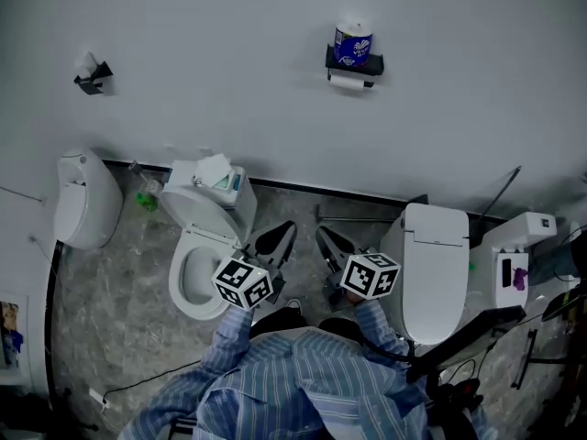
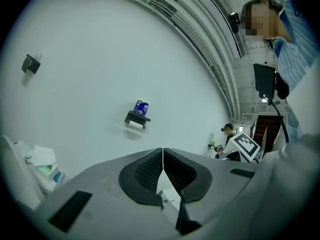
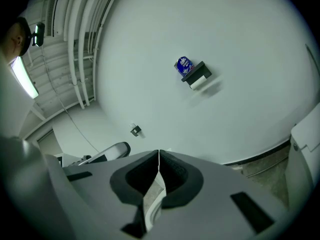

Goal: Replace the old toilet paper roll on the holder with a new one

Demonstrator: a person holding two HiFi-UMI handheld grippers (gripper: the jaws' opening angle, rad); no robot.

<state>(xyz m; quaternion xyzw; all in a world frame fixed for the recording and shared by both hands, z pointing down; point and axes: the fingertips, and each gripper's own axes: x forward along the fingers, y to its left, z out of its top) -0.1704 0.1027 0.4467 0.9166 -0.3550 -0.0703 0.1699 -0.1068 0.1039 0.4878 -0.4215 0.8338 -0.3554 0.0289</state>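
A black wall holder (image 1: 354,63) carries a blue-wrapped new roll (image 1: 353,44) on its top shelf, and a white old roll (image 1: 348,82) hangs under it. Both grippers are far below it, held out over the floor between two toilets. My left gripper (image 1: 286,229) is shut with nothing in it, and so is my right gripper (image 1: 323,235). The left gripper view has its closed left gripper (image 2: 162,152) low, with the holder (image 2: 137,118) and blue roll (image 2: 141,107) ahead on the wall. The right gripper (image 3: 159,155) view shows the holder (image 3: 198,73) and blue roll (image 3: 183,64) up high.
A toilet (image 1: 204,246) with a tissue box (image 1: 216,171) on its tank stands left, and a closed toilet (image 1: 437,266) stands right. A urinal (image 1: 84,200) and a second small black wall fitting (image 1: 92,76) are at far left. Cables lie on the floor. A person (image 2: 228,132) stands far off.
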